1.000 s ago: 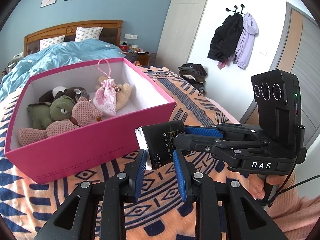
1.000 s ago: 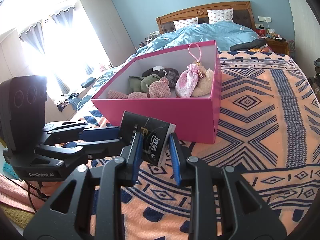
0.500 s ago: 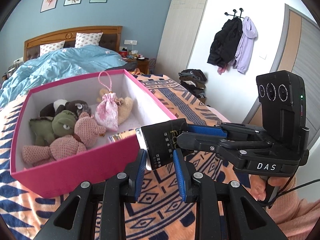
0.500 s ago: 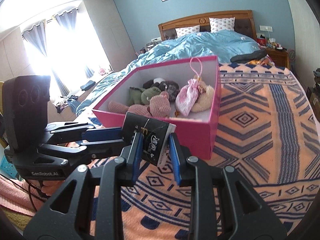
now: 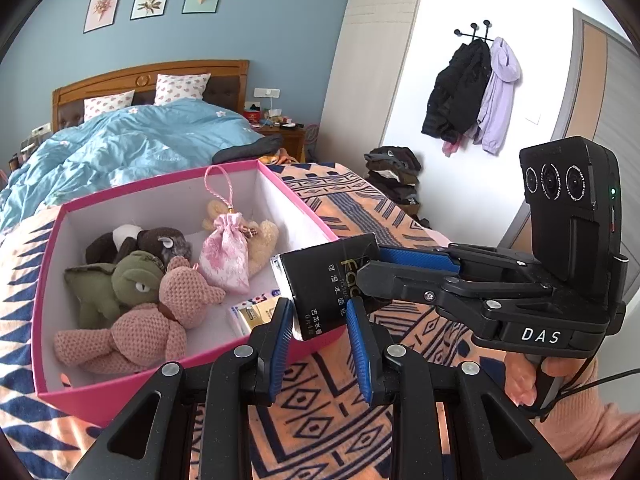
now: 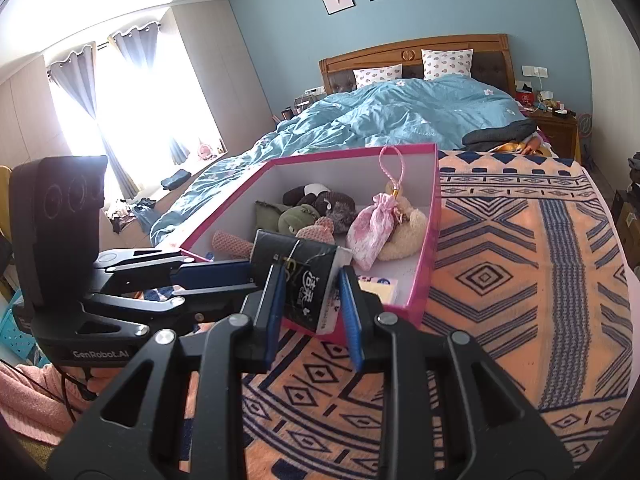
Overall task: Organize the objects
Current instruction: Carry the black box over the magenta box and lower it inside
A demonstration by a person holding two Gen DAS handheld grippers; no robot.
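Both grippers are shut on one black tissue pack (image 5: 326,286), also in the right wrist view (image 6: 304,280). My left gripper (image 5: 320,312) grips it from the front and my right gripper (image 6: 310,294) from the side. The pack hangs above the near right corner of the open pink box (image 5: 72,394), whose far wall shows in the right wrist view (image 6: 430,240). In the box lie a pink knitted bear (image 5: 136,320), a green plush (image 5: 120,284), a dark plush (image 5: 140,240), a floral pouch (image 5: 224,256), a cream plush (image 5: 264,240) and a yellow-white packet (image 5: 252,314).
The box sits on an orange and navy patterned blanket (image 6: 520,280) on the bed. A blue duvet (image 5: 132,140) lies behind it. Coats (image 5: 472,92) hang on the right wall. A clothes pile (image 5: 394,172) lies on the floor beside the bed.
Both grippers have lifted the black pack up and forward, from in front of the box wall to above its near corner. The box interior shows more from above.
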